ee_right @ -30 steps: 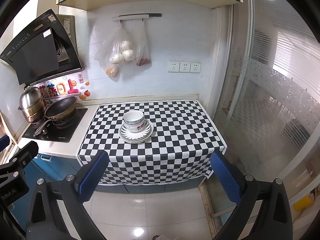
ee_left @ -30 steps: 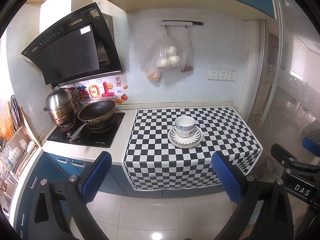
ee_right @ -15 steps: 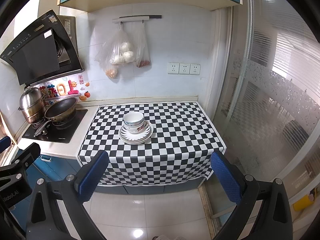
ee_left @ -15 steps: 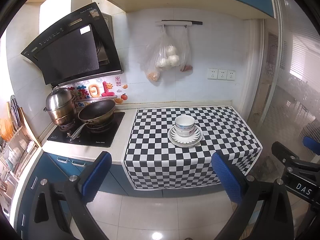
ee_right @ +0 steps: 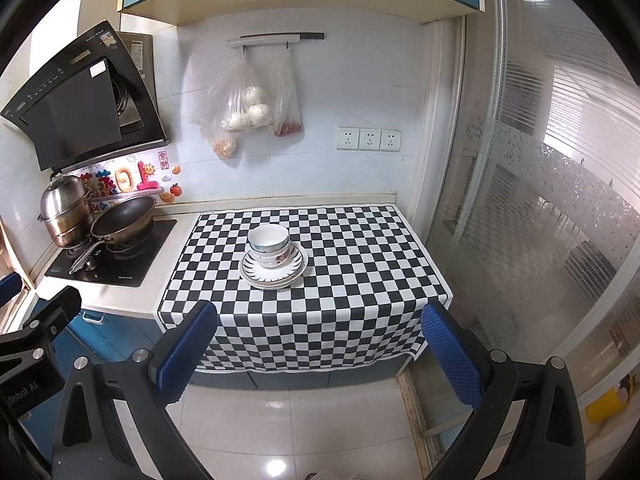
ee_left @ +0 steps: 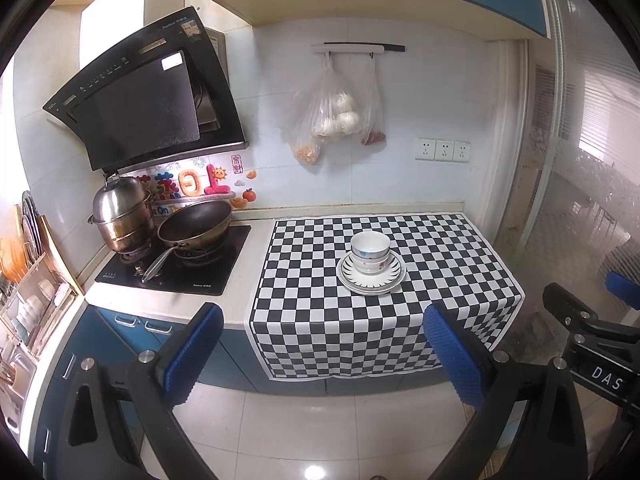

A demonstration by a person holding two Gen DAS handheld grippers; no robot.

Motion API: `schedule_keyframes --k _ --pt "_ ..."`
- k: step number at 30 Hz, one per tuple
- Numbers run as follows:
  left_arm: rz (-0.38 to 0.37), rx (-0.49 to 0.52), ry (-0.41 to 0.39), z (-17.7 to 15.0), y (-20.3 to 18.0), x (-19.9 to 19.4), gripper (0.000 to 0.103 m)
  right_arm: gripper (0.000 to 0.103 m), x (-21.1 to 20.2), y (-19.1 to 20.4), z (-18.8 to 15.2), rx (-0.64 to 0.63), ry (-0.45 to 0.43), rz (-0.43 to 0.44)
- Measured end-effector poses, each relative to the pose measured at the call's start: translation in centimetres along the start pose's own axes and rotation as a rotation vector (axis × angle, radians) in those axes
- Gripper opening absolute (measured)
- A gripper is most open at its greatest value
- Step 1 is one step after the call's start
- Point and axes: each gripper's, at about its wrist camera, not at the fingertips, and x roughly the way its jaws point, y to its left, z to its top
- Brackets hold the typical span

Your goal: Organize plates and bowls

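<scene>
Two glazed bowls (ee_left: 370, 254) nested on stacked plates (ee_left: 372, 280), mid checkered cloth (ee_left: 320, 320). Likely ceramic: stiff, slick, breakable; best pinched at a rim. Wok (ee_left: 196, 226) sits left of cloth. Left gripper (ee_left: 322, 350) and right gripper (ee_right: 318, 346) both spread wide, empty, well short of cloth.

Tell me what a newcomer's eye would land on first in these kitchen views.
First comes the black-and-white checkered cloth draped over the counter right of the stove, with stacked bowls sitting on stacked plates near its middle. Next, the clear plastic bags of food hanging from a wall rail above it. In the foreground, the left gripper and right gripper stand open and empty, short of the counter.
</scene>
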Motion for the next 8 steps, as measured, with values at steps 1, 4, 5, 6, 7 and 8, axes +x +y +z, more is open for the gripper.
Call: schedule_keyframes --k 1,4,5,6,7,8 --pt "0.001 0.0 -0.001 -0.01 -0.02 -0.09 0.103 0.103 -0.09 0.05 -0.01 0.0 0.0 -0.001" --pt "0.002 0.001 -0.005 -0.03 0.02 -0.25 0.103 0.103 -0.13 0.1 -0.04 0.0 -0.001 -0.001" --pt "0.003 0.001 -0.006 -0.03 0.05 -0.3 0.103 0.103 -0.16 0.14 -0.03 -0.001 -0.001 -0.002" --pt "0.006 0.002 -0.007 -0.02 0.08 -0.29 0.103 0.103 -0.2 0.15 -0.04 -0.002 -0.001 0.0" --pt "0.011 0.005 -0.01 -0.01 0.09 -0.33 0.103 0.103 -0.38 0.15 -0.06 -0.001 -0.003 0.0" --pt "0.011 0.006 -0.012 -0.03 0.11 -0.36 0.103 0.103 -0.55 0.2 -0.08 -0.002 -0.006 -0.002"
